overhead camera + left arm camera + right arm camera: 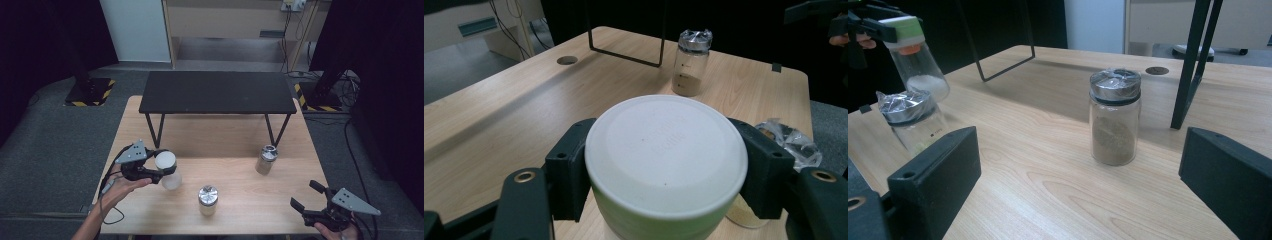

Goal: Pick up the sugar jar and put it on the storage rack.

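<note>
While the left gripper (pixel 161 172) hangs over the left side of the table (pixel 235 145), its two black jaws squeeze the white cap of a jar (pixel 169 171). In the left gripper view, the cap of the jar (pixel 666 155) sits tight between both jaws, one on each side. The jar is off the table and tilted, with the cap higher than the bottom. In the right gripper view, the jar (pixel 918 62) is see-through and has some white stuff at its low end, with a green band under the cap. A second jar (pixel 208 199) with a shiny foil top stands on the table just beside the held one, near the front edge. A third jar (pixel 266 159) with a foil top stands farther back and to the right, and it has brown powder inside. The right gripper (pixel 305 199) is near the front right corner of the table, well apart from all the jars. Its jaws are wide open and hold nothing. A small black table (pixel 217 91) stands at the back of the wooden one.
</note>
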Demonstrator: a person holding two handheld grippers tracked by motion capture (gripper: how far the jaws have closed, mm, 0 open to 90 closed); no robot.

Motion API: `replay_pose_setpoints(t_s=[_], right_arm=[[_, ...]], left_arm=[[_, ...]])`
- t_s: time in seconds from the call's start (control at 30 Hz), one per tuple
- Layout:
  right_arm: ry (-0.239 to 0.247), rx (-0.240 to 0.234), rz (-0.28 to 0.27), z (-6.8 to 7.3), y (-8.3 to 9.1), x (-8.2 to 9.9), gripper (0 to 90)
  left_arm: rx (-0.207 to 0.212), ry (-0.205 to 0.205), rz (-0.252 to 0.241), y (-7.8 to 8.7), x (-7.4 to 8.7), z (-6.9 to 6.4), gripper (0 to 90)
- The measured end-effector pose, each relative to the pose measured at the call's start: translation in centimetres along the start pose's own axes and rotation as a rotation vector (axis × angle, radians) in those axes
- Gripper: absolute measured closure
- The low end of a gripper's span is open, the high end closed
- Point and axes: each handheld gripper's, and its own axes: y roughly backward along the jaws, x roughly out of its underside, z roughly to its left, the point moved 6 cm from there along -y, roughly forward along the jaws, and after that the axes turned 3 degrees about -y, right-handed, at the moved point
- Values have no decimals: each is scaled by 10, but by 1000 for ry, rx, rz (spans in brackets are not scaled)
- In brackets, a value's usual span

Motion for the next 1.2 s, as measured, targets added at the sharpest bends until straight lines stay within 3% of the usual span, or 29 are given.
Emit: replay_pose_setpoints(t_s=[0.7,1.2], right_arm=[[-11,4,-6,-1,0,0,21],[-11,4,-3,0,0,0,20]], left_arm=[[-28,29,33,13,-37,8,319],[-54,29,-1,23,-65,17,319]])
